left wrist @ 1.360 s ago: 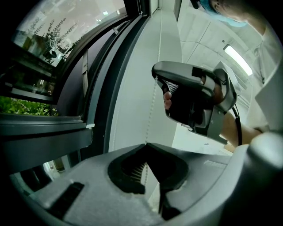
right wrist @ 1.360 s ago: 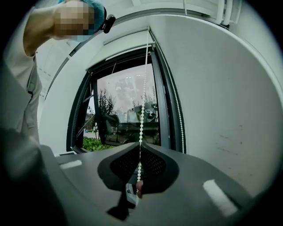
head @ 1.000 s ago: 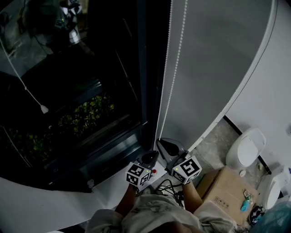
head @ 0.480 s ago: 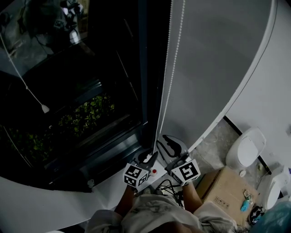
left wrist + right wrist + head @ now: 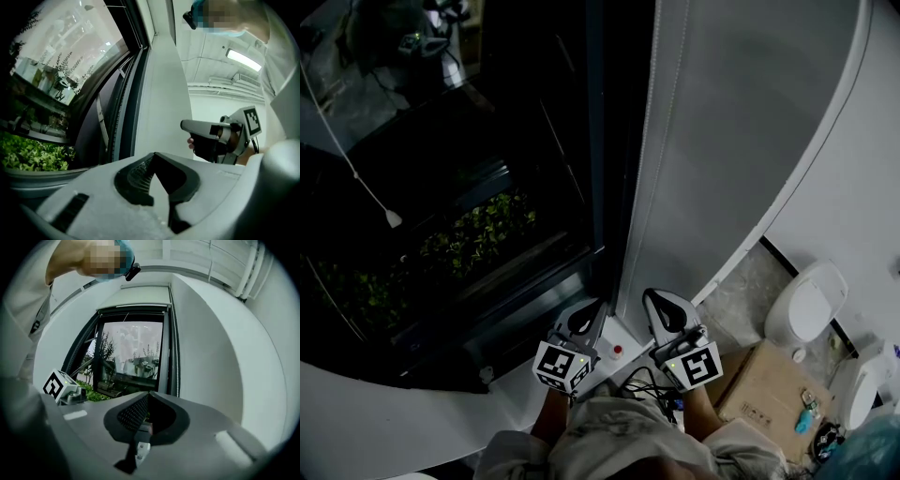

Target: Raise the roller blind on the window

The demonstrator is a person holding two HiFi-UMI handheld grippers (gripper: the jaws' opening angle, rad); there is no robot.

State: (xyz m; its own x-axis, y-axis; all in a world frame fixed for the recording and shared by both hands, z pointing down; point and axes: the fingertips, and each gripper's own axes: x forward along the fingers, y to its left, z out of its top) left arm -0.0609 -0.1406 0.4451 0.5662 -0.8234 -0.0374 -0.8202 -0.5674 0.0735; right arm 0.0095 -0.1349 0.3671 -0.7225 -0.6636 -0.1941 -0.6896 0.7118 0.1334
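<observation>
Roller blind (image 5: 741, 122): grey cloth, matt, smooth.
Bead chain (image 5: 649, 112): small white beads, plastic-looking.
Window frame (image 5: 596, 150): dark, smooth, faint sheen.
Window glass (image 5: 441, 112): glossy, reflective.
Left gripper (image 5: 584, 317) and right gripper (image 5: 661, 305): matt grey plastic shells; fingers (image 5: 138, 174) faced with black ribbed pads.
Cardboard box (image 5: 764, 394): brown, matt.
Floor (image 5: 741, 291): speckled stone, dull.
Wall (image 5: 853, 187): white, matt, smooth.

Window (image 5: 469, 178) left, wall (image 5: 750, 112) right; 2 bead-chain strands (image 5: 649, 122) hang between them, along the frame's right edge; plants (image 5: 478, 234) behind the glass; cardboard box (image 5: 759, 394) on floor (image 5: 741, 291), lower right, near the wall's foot.
</observation>
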